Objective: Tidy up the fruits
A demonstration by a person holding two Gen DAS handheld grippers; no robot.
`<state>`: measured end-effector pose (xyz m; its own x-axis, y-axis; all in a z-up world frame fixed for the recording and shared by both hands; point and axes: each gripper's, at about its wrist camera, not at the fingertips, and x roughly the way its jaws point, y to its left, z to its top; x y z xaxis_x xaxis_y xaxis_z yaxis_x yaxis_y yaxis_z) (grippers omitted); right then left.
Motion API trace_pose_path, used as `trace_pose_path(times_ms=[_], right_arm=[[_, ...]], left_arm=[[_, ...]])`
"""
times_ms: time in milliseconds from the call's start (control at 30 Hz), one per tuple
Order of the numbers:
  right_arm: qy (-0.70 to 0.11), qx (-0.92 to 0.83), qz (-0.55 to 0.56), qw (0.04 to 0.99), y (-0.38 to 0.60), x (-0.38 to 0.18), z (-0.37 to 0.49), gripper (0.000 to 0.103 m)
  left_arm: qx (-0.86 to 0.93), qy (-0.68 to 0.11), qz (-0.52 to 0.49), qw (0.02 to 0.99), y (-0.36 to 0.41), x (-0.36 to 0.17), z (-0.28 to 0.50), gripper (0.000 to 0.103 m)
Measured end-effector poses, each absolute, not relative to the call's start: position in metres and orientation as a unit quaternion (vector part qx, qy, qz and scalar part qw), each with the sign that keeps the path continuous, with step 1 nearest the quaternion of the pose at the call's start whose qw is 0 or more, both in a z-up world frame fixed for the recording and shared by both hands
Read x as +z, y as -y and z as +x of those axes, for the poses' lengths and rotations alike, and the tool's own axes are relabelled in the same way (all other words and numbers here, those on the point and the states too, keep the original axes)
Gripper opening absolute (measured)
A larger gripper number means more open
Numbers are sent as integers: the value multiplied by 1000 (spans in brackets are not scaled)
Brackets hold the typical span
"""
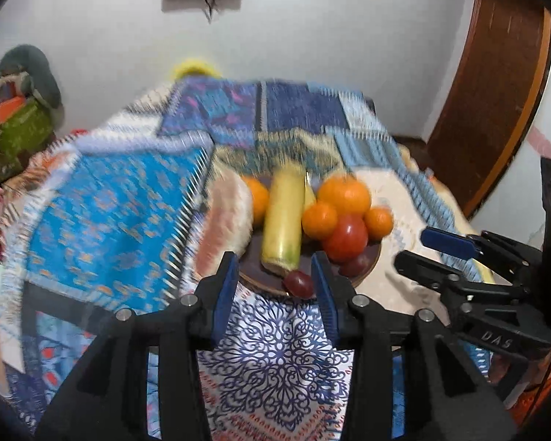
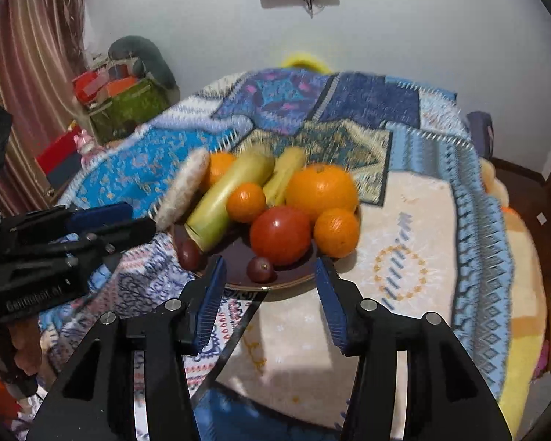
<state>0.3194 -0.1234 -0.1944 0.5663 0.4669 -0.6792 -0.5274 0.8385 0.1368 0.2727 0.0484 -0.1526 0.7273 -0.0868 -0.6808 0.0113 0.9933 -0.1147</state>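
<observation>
A dark brown plate [image 1: 367, 275] [image 2: 238, 257] on the patterned cloth holds several oranges [image 1: 343, 193] [image 2: 321, 187], a red tomato [image 1: 345, 237] [image 2: 280, 235], a long pale green vegetable [image 1: 283, 226] [image 2: 227, 202], a banana [image 2: 284, 174] and two dark grapes [image 1: 298, 282] [image 2: 261, 268]. My left gripper [image 1: 273, 283] is open and empty just in front of the plate's near rim. My right gripper [image 2: 270, 286] is open and empty at the plate's near edge. Each gripper shows in the other's view, the right one [image 1: 422, 246] and the left one [image 2: 128, 217].
A pale woven piece [image 1: 226, 220] [image 2: 182, 191] leans at the plate's left side. The table is covered by a blue patchwork cloth [image 1: 110, 202] [image 2: 440, 154]. A green box with clutter [image 2: 128, 106] stands at the far left by the wall. A wooden door [image 1: 496, 92] is at the right.
</observation>
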Motion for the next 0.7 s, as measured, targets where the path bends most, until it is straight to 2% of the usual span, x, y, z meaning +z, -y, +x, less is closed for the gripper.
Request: trace_pose_path(times_ms=[300, 533, 600, 667, 700], right_arm=[[-261, 273, -10, 926, 156, -102, 254, 47], [-159, 266, 2, 951, 173, -37, 187, 47], [-131, 265, 8, 955, 177, -21, 166, 47], [-114, 262, 13, 958, 180, -13, 154, 47], [-101, 260, 16, 960, 182, -6, 144, 47]], left_arm=[[-25, -240, -58, 969, -50, -45, 195, 41], [-22, -150, -44, 987, -37, 14, 131, 41], [-24, -130, -35, 991, -30, 27, 113, 44], [-23, -114, -28, 993, -25, 35, 99, 53], [-21, -107, -24, 994, -22, 38, 92, 55]])
